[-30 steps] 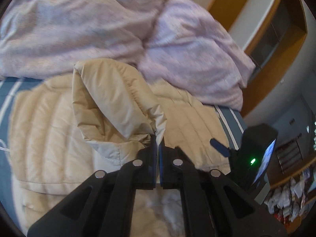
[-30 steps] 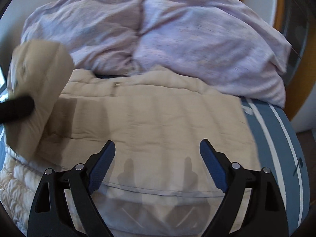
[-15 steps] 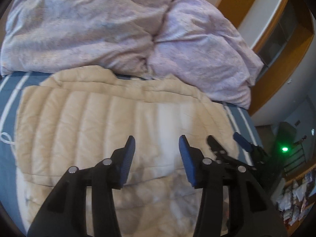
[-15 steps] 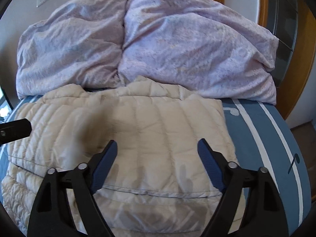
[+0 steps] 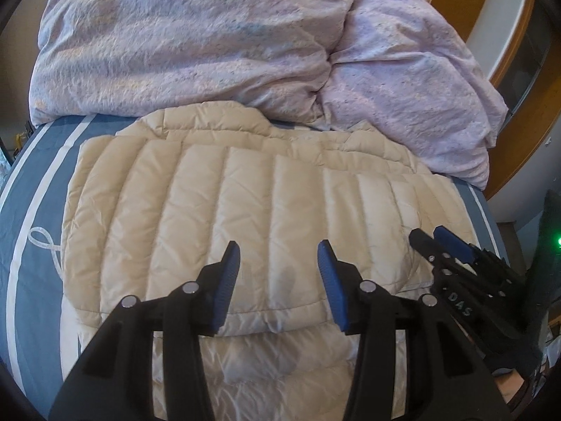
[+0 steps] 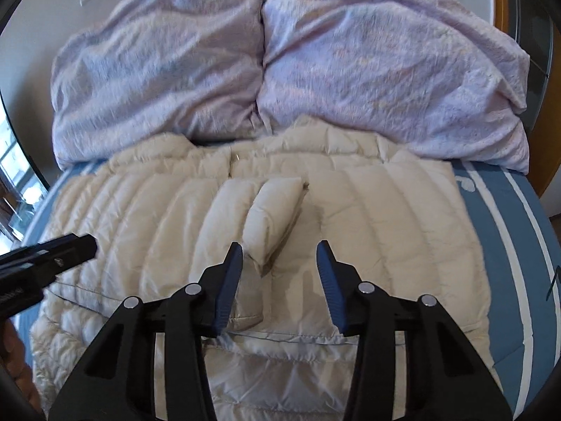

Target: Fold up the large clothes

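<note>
Now both the left gripper and right gripper hover open above a beige jacket on the bed.

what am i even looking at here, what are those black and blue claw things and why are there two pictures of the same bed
Those claws are handheld grasping devices, not a robot: a person holds one tool in each hand, and each carries a wide-angle camera looking forward along its two fingers. So there are two pictures, one from each hand.

One view is from the left tool, the other from the right tool. Both are open and hold nothing.

Below them a beige puffer jacket lies spread on a blue bed sheet with white stripes, with its near part folded over. A crumpled lilac duvet is heaped behind it. In the right view a small padded flap of the jacket lies loose on top.
</note>
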